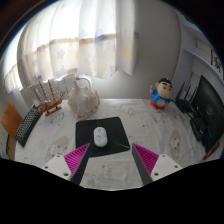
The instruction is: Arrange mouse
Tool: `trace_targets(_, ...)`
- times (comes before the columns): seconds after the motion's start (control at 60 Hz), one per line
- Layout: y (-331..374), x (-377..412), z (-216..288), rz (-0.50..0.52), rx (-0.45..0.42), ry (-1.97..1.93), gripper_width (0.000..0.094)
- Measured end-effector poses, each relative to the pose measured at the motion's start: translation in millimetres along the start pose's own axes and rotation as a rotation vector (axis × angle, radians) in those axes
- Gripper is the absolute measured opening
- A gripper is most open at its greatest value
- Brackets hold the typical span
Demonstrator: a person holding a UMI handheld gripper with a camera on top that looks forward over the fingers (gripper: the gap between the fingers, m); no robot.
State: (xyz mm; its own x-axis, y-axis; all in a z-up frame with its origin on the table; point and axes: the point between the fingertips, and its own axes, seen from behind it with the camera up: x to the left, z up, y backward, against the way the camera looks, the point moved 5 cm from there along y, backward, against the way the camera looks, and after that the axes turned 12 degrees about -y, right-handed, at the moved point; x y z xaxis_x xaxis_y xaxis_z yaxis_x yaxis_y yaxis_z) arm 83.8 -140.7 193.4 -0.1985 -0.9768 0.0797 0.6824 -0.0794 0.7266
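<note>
Our claw hangs wide open, empty, short of the white mouse resting on its black mouse pad on the tabletop. Risk: smooth shell squirts out, or we drag the pad.

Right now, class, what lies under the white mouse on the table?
The white mouse rests on a black mouse pad, just beyond the open gripper. The pad's part beneath the mouse is hidden.

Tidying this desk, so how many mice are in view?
1. The mouse lies on the black pad, just ahead of the open hand-held gripper. Others could be hidden behind the clutter.
</note>
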Motion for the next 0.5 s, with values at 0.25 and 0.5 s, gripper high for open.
trace_targets(0.25, 78, -22, -40, -0.012, 0.023, -0.025, 0.0846)
trace_targets(0.5, 79, -27, -53, -0.019, 0.043, -0.005, 0.0844)
